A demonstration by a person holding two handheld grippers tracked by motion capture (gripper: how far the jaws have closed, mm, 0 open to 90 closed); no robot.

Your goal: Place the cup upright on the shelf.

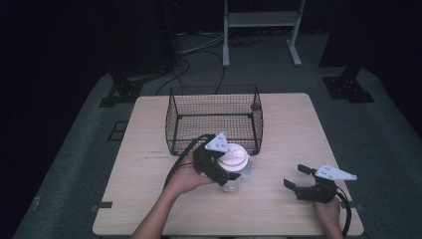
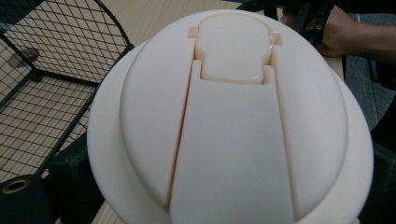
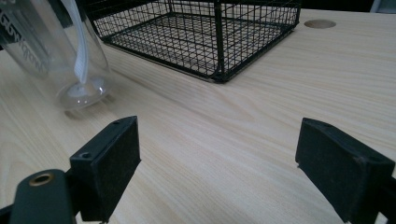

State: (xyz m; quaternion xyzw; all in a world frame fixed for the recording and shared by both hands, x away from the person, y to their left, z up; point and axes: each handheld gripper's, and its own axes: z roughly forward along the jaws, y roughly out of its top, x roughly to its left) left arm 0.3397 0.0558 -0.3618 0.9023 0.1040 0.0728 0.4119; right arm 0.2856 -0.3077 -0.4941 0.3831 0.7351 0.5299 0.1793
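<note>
A clear plastic cup (image 1: 233, 180) with a cream domed lid (image 1: 234, 158) stands on the wooden table (image 1: 288, 129), in front of the black wire basket (image 1: 214, 119). My left gripper (image 1: 230, 164) is shut on the cup at lid height; the lid (image 2: 233, 121) sits close to the camera between the two black jaws. In the right gripper view the cup (image 3: 51, 46) has its base on the table, leans a little and holds a white straw (image 3: 77, 46). My right gripper (image 1: 294, 176) rests open near the front right, and nothing lies between its fingers (image 3: 217, 140).
The wire basket (image 3: 210, 37) has nothing in it, and its near wall is close behind the cup. A round hole (image 3: 320, 23) marks the tabletop beyond it. The right hand (image 2: 345, 32) shows past the lid. A metal stand (image 1: 261, 30) and cables lie on the floor behind.
</note>
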